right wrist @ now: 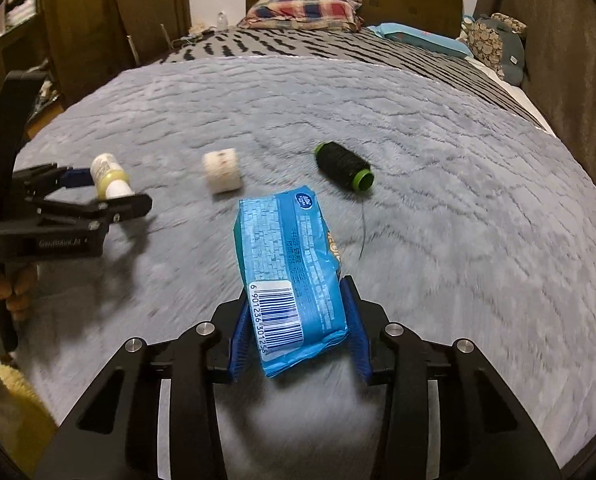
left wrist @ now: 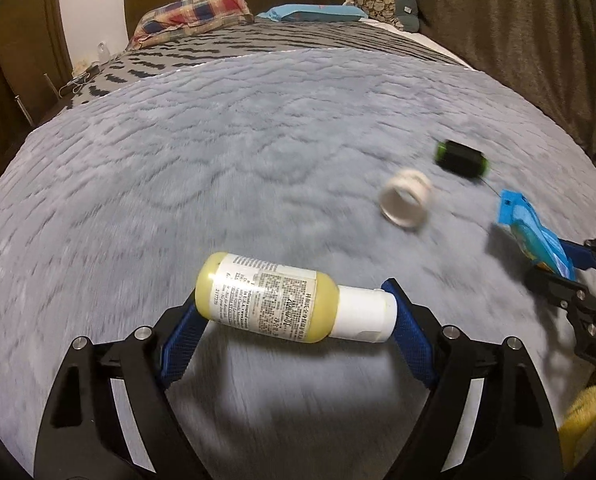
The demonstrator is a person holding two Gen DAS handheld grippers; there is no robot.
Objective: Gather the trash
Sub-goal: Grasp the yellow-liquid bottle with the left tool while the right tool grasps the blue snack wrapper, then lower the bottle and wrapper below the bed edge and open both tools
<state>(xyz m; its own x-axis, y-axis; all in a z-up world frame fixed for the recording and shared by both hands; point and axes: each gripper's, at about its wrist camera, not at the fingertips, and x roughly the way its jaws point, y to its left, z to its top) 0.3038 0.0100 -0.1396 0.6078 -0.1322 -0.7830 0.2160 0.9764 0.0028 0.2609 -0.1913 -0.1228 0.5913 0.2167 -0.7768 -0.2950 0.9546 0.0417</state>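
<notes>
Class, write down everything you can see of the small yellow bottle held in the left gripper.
The yellow bottle is small, of translucent plastic filled with pale yellow liquid, with a white printed label round its body and a white cap. It lies sideways, lifted clear of the grey fluffy blanket, clamped end to end by the left gripper: one blue pad presses its base, the other its cap. Nothing else touches it.

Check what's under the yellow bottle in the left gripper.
Only grey blanket shows beneath the yellow bottle; it's lifted, clamped end to end by the left gripper. Nothing seems hidden there.
</notes>
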